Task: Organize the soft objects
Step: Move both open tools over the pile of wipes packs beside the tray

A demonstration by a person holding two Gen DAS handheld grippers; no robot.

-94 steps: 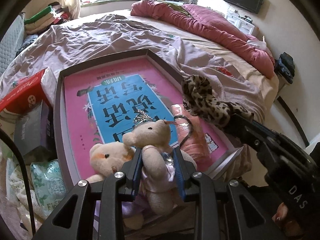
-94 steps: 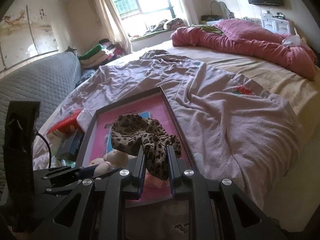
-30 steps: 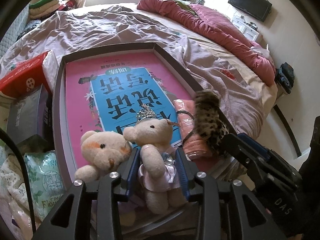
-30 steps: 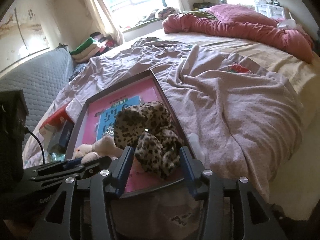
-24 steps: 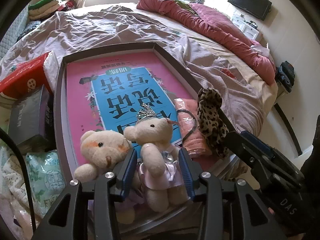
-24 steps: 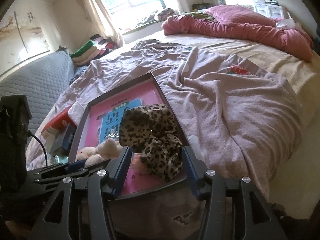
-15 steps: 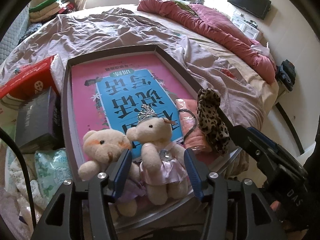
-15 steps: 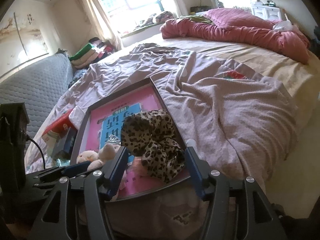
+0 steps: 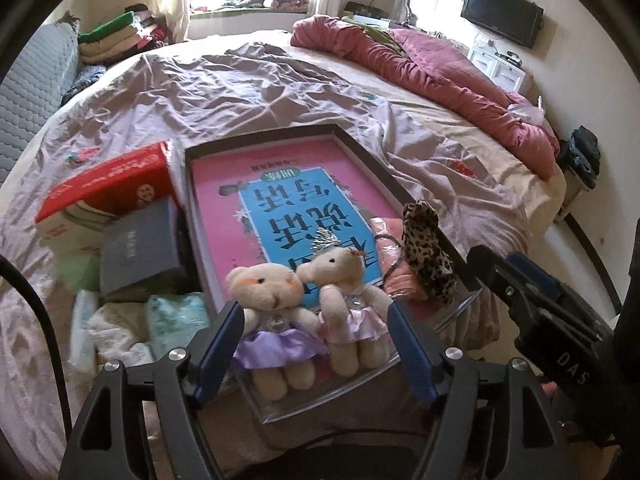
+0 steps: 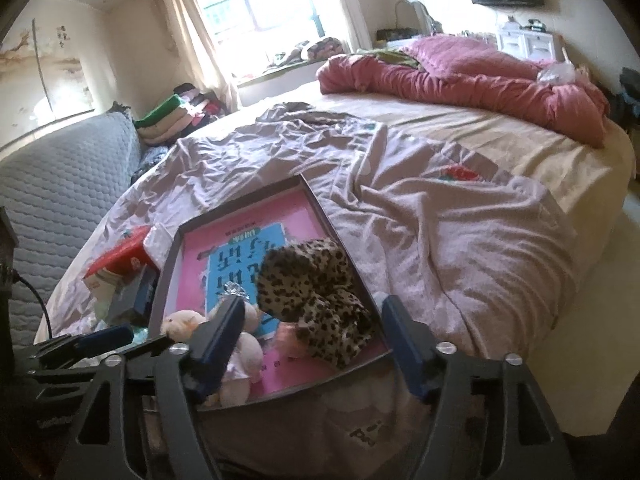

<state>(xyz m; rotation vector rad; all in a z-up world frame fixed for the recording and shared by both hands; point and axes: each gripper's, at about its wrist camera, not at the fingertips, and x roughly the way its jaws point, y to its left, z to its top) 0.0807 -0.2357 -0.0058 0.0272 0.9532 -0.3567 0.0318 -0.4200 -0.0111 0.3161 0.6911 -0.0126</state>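
Release step: left gripper (image 9: 316,344) jaws opening, clear of teddy pair (image 9: 304,300); right gripper (image 10: 312,336) jaws opening off leopard scrunchie (image 10: 316,296) in tray (image 9: 360,152); next, fetch soft item at 9 o'clock

Left hand-held gripper (image 9: 316,344) and right hand-held gripper (image 10: 312,332) both angled downward, jaws opening, clear of everything.

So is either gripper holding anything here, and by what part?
Nothing is held. The left gripper is opening around two teddy bears, the right gripper around the leopard-print cloth; both lie loose in the tray.
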